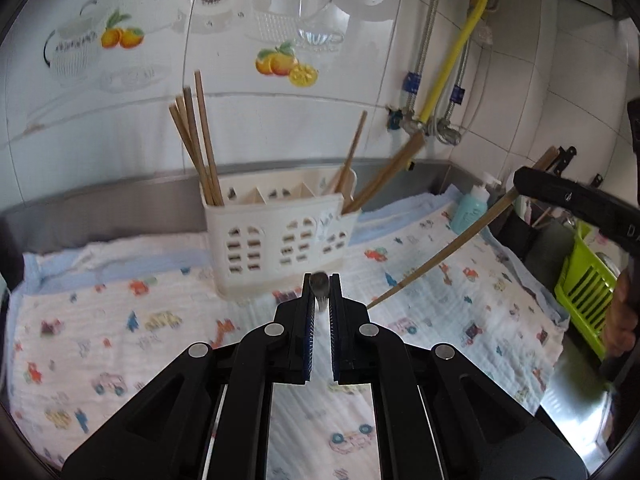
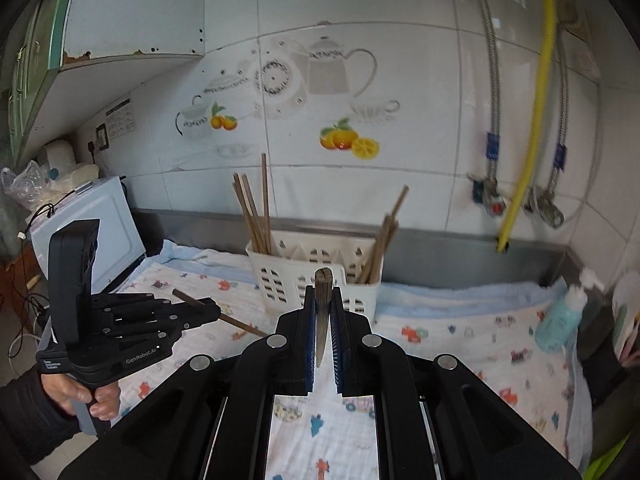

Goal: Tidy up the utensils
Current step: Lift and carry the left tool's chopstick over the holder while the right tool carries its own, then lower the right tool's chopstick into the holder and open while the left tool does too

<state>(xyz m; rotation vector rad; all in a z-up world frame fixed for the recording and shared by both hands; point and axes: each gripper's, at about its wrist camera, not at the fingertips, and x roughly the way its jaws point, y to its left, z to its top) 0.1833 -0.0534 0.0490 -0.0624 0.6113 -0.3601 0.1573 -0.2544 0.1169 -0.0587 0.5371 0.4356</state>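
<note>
A white slotted utensil caddy (image 1: 280, 236) (image 2: 304, 276) stands on the patterned cloth by the back wall. Wooden chopsticks (image 1: 196, 140) lean in its left compartment, and others (image 1: 384, 176) lean in its right one. My left gripper (image 1: 320, 280) is shut on a chopstick (image 1: 320, 286) seen end-on, in front of the caddy. In the right wrist view the left gripper (image 2: 214, 312) sits at the left, its chopstick (image 2: 240, 324) pointing across. My right gripper (image 2: 323, 292) is shut on another chopstick (image 2: 322, 300). In the left wrist view the right gripper (image 1: 520, 182) holds that long stick (image 1: 448, 248) slanted above the cloth.
A teal pump bottle (image 1: 472, 208) (image 2: 560, 320) stands at the cloth's right end, with a green rack (image 1: 584, 284) beyond it. A white appliance (image 2: 92, 224) sits at the left. Braided hoses and a yellow hose (image 2: 532, 120) hang on the tiled wall. A hand (image 2: 80, 396) grips the left handle.
</note>
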